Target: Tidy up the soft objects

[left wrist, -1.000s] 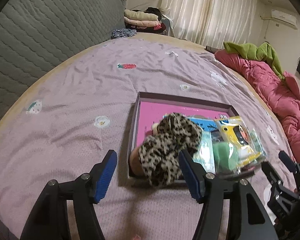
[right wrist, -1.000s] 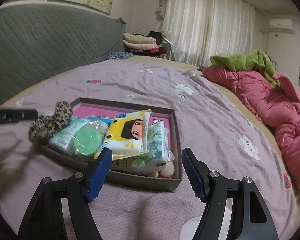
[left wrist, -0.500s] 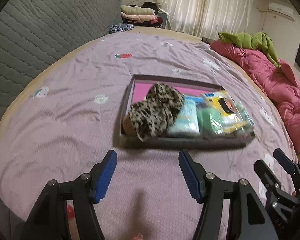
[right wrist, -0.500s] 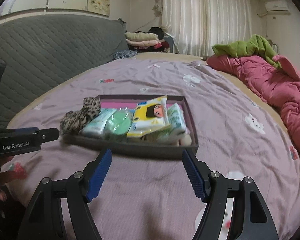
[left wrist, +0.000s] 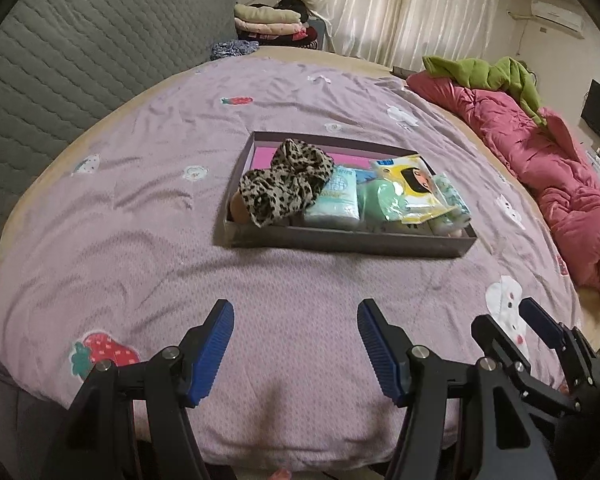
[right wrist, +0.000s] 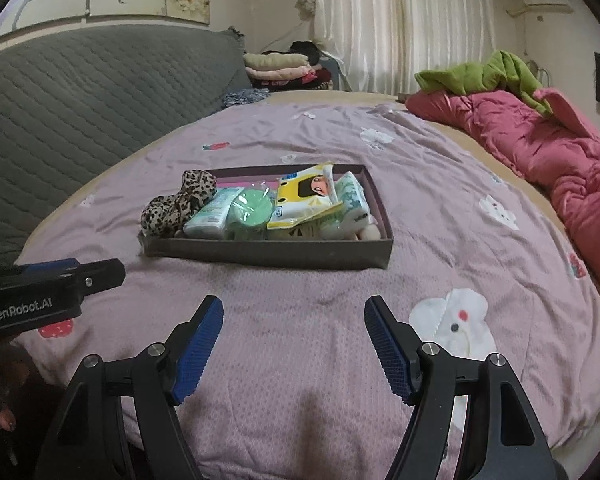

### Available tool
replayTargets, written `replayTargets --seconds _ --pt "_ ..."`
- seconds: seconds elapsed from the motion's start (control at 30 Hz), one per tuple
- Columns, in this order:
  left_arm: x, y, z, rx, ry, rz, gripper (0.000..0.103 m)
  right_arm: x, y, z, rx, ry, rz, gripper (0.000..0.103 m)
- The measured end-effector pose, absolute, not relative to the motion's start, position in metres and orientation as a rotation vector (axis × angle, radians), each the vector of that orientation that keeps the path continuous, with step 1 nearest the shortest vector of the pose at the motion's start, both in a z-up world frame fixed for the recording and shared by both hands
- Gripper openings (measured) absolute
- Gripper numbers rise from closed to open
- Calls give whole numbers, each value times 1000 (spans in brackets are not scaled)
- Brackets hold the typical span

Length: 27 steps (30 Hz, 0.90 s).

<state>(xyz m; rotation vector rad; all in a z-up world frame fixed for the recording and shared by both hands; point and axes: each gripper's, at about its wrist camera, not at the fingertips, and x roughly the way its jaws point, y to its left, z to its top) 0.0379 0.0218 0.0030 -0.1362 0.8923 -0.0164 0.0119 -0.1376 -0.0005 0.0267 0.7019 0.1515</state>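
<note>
A bed covered by a mauve sheet printed with strawberries and flowers filled both views, backed by a grey quilted headboard. Along its right side lay a rumpled pink quilt with a green garment piled on its far end, and folded clothes sat stacked beyond the headboard near pale curtains.

Near the middle of the sheet rested a shallow dark tray with a pink floor. Inside it, at the left end, lay a leopard-print fabric piece, draped partly over the near wall. Just beside it sat a pale blue tissue pack, then a round mint-green soft item in clear wrap, a yellow cartoon-printed pack leaning over its neighbours, and a green-patterned tissue pack at the right end. All 5 items were crowded together, touching.

The left gripper hovered over bare sheet on the near side of the tray, well apart from it, its blue-padded fingers spread wide with nothing between them. The right gripper hovered alongside it, likewise spread wide and holding nothing, its pads clear of the tray.
</note>
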Motion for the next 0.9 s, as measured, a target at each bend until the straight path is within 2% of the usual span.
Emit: replayTargets --seconds 0.9 --pt "15 5 1 -99 909 -23 64 -10 -139 7 37 697 184 75"
